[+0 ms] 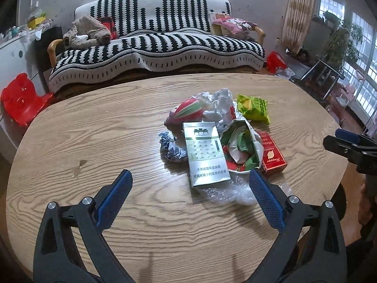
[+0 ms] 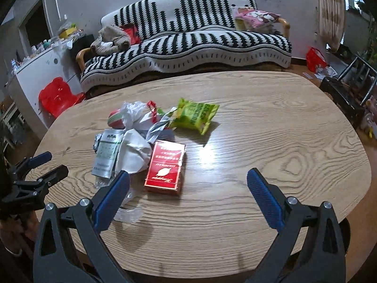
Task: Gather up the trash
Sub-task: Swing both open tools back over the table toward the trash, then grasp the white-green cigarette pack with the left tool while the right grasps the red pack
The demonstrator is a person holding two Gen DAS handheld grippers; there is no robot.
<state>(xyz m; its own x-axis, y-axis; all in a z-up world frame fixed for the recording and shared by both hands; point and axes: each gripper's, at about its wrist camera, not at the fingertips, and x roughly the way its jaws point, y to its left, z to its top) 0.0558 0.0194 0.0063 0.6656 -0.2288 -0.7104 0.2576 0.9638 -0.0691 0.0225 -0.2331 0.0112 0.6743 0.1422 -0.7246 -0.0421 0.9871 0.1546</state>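
Hovering low over the wooden bench, left hand-held gripper spread wide and empty, fingers either side of the near end of a silver-green cigarette box. Lying in one heap mid-bench: crumpled blue paper touching the box's left edge, torn green-and-white wrapper, red cigarette box, clear plastic film, white plastic bag, green snack packet at the far edge. Right hand-held gripper likewise released, holding nothing, over bare wood just right of the red box. Striped sofa behind.
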